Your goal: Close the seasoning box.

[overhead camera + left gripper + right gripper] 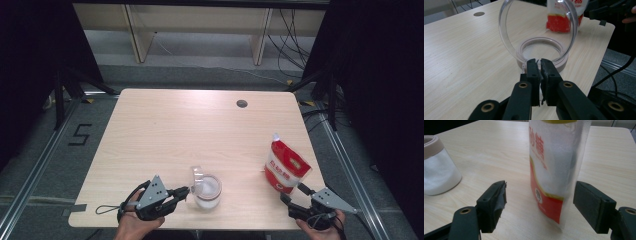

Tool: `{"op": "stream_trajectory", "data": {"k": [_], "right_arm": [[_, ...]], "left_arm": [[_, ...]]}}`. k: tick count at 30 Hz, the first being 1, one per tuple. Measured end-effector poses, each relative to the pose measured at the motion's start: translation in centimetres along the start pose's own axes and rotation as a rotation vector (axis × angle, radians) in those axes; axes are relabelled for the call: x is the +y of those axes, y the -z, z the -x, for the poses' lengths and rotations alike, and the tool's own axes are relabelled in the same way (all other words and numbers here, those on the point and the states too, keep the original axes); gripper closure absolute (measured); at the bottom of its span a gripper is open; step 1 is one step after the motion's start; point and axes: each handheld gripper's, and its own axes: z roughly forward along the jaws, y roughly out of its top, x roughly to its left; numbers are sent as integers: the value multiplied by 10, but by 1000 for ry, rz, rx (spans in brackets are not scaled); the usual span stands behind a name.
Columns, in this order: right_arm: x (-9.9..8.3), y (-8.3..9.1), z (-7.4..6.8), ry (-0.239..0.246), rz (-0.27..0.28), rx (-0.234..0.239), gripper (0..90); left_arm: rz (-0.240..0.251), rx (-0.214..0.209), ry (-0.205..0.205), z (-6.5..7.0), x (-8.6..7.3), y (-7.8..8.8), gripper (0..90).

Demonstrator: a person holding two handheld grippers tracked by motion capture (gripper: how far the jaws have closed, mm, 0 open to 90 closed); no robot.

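Both tongs sit at your counter's point(150, 130) near edge: your left tongs point(538, 65) are pinched shut on the jar's point(207, 191) raised clear lid point(536, 30); your right tongs point(540, 195), spread wide, straddle the upright red-and-white pouch point(555, 165) untouched.

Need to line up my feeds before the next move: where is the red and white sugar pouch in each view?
High view: sugar pouch stands at the table's right, near the front edge.
Left gripper view: pouch at top centre, behind the jar's raised lid.
Right gripper view: pouch stands centre, between the open fingers.
Shared landmark: the jar.
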Motion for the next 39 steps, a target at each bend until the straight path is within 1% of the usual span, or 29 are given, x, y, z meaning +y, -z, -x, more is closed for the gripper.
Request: {"op": "stream_trajectory", "data": {"k": [2,3,4,5,6,7,8,9,11,14,16,17,18,19,20,21,22,23,24,26,28,31,32,33,34,35,36,37,39], "right_arm": [[0,0,0,-5,-4,-1,275],[0,0,0,0,0,-1,275],[0,0,0,1,-1,-1,275],[0,0,0,11,0,-6,275],[0,0,0,11,0,-6,275],[0,0,0,13,0,-6,275],[0,0,0,13,0,-6,275],[0,0,0,9,0,-5,275],[0,0,0,9,0,-6,275],[0,1,-1,1,-2,-8,272],[0,1,-1,1,-1,-6,272],[1,2,-1,2,-10,-2,271],[0,2,-1,-5,-7,-8,269],[0,2,-1,-9,-4,-10,269],[1,3,-1,-13,3,-9,268],[1,3,-1,-15,7,-11,266],[1,4,-2,-16,9,-9,263],[1,4,-2,-16,9,-9,263],[1,4,-2,-11,14,-10,260],[1,5,-4,-35,-21,7,260],[1,4,-3,0,10,-11,260],[1,4,-2,3,8,-13,260],[1,4,-4,-25,-1,-2,259],[0,4,-4,-31,-6,4,259],[1,4,-4,-29,-3,2,259],[1,5,-4,-30,-8,15,259],[1,5,-4,-26,-1,4,259],[1,7,-3,-8,-8,-4,259],[1,7,-3,-7,-7,-2,259]], "left_arm": [[4,1,-1,-1,-1,0,832],[1,5,16,0,-1,0,829],[2,6,3,-1,-2,0,824],[-2,1,5,-2,-2,1,803],[-4,5,20,-2,-3,2,803],[-9,4,-4,-3,-3,3,768],[-9,3,5,-3,-4,3,768],[-10,2,33,-2,-5,4,726],[-10,-10,2,-4,-6,5,710],[-22,-2,40,-1,-9,7,610],[-26,-1,9,-3,-10,9,554],[-23,2,32,-2,-12,10,525],[-17,-10,41,-2,-14,10,470],[-14,-12,30,-3,-15,12,429],[-21,-8,49,-2,-17,14,405],[-27,-10,22,-4,-18,15,376],[-25,-6,64,-3,-22,16,315],[-25,-6,64,-3,-22,16,292],[-21,-7,67,-4,-25,17,292],[-27,-6,92,-3,-29,16,245],[-37,-10,89,-4,-32,16,215],[-46,-13,94,-5,-35,14,202],[-53,-13,86,-7,-37,14,197],[-53,-20,88,-8,-38,13,193],[-61,-16,112,-6,-39,13,192],[-63,-11,109,-7,-40,13,191],[-62,-12,104,-8,-40,13,190],[-69,-1,116,-8,-41,14,184],[-68,-2,110,-9,-42,14,172]]}}
